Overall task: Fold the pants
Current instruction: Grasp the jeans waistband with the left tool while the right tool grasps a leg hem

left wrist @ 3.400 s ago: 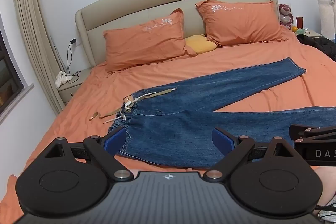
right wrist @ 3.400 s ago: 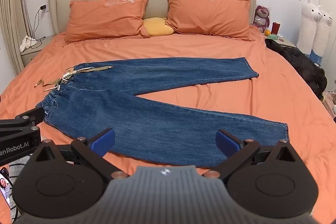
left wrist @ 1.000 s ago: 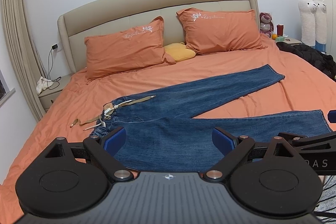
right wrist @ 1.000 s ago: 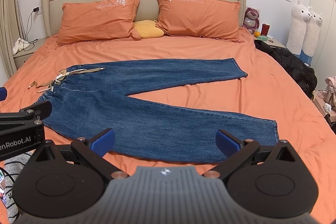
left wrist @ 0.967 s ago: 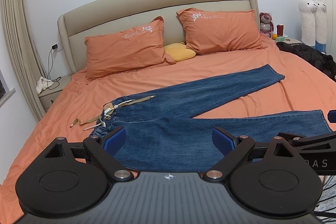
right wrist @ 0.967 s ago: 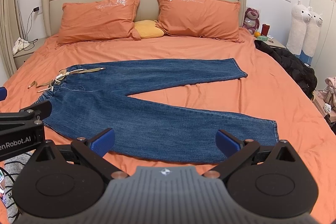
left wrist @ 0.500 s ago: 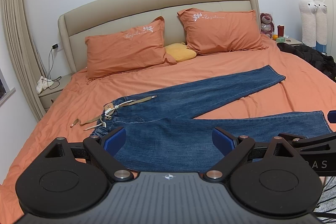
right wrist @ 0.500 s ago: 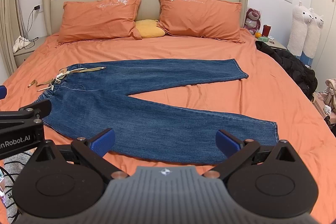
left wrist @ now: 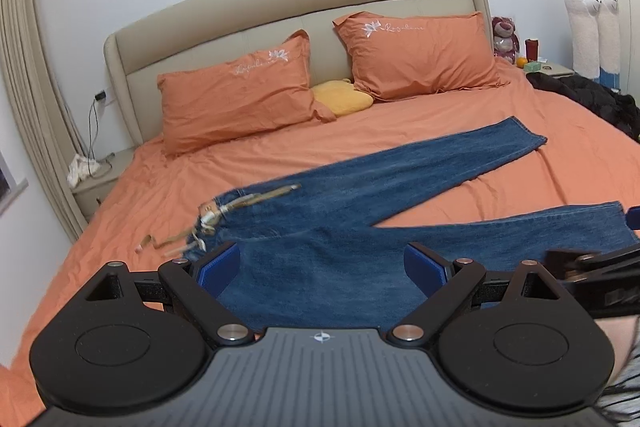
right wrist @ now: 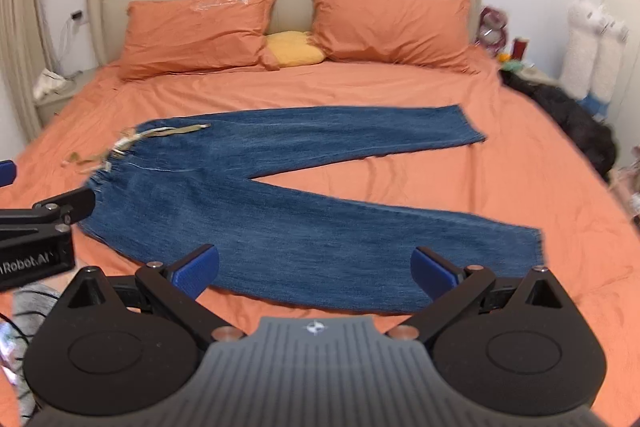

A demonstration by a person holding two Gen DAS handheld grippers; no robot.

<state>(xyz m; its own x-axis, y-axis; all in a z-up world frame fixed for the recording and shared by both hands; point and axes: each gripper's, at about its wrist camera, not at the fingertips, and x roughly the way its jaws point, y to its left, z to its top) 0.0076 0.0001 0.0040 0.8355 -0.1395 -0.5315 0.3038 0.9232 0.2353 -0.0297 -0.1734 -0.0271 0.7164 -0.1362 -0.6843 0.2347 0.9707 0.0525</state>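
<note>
Denim pants (right wrist: 288, 195) lay flat across the orange bed (right wrist: 360, 83), legs splayed; we held our left gripper (left wrist: 322, 263) and right gripper (right wrist: 314, 267) spread wide, empty, above them.

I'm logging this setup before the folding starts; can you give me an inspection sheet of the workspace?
Surface: bed with an orange sheet, lightly wrinkled.
Job's things: jeans lie flat and unfolded, legs spread in a V, waist toward the left, drawstring loose at the waist.
Clutter: two orange pillows, a yellow cushion between them, dark clothing at the bed's right edge.
Grippers: left gripper open, holding nothing; right gripper open, holding nothing; both above the jeans' near edge.
Cables: a charger cable hangs from a wall socket left of the headboard.
Surroundings: nightstands either side, plush toys on the right, curtain on the left.
</note>
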